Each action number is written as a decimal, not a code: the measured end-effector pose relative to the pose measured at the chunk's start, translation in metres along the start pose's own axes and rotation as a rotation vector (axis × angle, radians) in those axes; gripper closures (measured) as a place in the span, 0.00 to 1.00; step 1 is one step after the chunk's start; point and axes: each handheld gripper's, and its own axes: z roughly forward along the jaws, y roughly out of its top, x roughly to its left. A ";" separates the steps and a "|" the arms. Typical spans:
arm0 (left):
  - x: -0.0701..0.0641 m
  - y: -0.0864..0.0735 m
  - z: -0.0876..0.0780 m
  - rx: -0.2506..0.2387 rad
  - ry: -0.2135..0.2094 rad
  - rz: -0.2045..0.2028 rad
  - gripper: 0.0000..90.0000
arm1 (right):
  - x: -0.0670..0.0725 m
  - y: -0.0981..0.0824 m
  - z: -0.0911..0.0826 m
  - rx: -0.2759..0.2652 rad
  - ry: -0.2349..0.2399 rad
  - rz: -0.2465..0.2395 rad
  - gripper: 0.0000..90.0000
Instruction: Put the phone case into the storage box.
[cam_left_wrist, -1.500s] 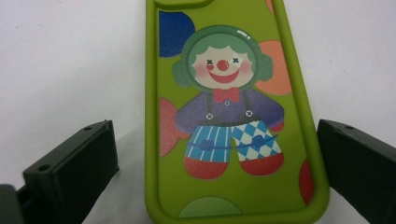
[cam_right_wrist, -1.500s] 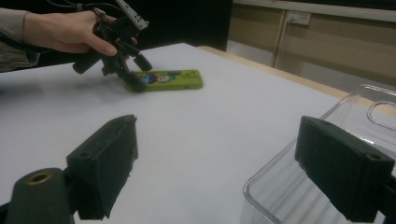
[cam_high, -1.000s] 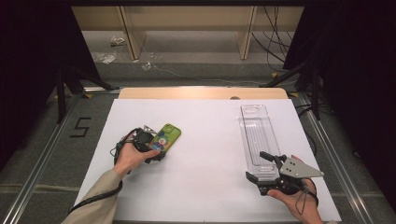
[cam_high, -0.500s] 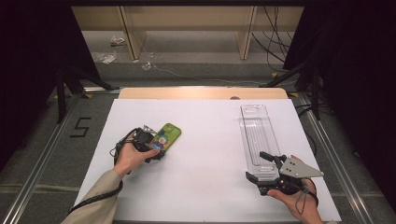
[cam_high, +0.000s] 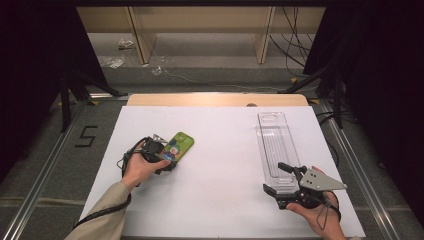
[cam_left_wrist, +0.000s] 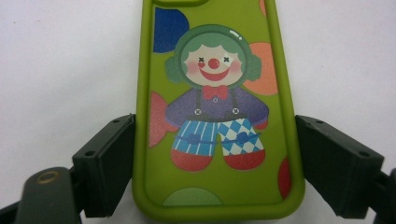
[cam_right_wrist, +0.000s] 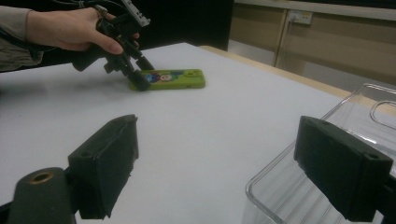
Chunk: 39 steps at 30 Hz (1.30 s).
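Left gripper view: green phone case (cam_left_wrist: 215, 116), clown print.

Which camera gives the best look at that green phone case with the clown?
The left gripper view: the phone case appears close up, clown drawing sharp. The high view shows it small, on the white table; the right gripper view shows it edge-on, far off.

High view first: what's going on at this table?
A person works with a gripper in each hand. The left gripper has just been closing around the near end of a green phone case with a clown picture, lying flat on the white table; its jaws flank the case's sides. The right gripper rests open at the near end of a clear plastic tray, holding nothing.
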 end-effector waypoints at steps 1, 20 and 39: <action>0.000 0.000 0.000 -0.001 0.000 -0.002 0.18 | 0.000 0.000 0.000 0.000 0.000 0.000 0.16; -0.001 0.003 -0.011 -0.070 -0.009 -0.012 0.18 | 0.000 0.000 0.000 -0.005 0.000 0.000 0.17; -0.013 0.004 -0.027 -0.163 -0.005 0.010 0.18 | 0.001 0.001 0.001 -0.008 -0.005 0.002 0.16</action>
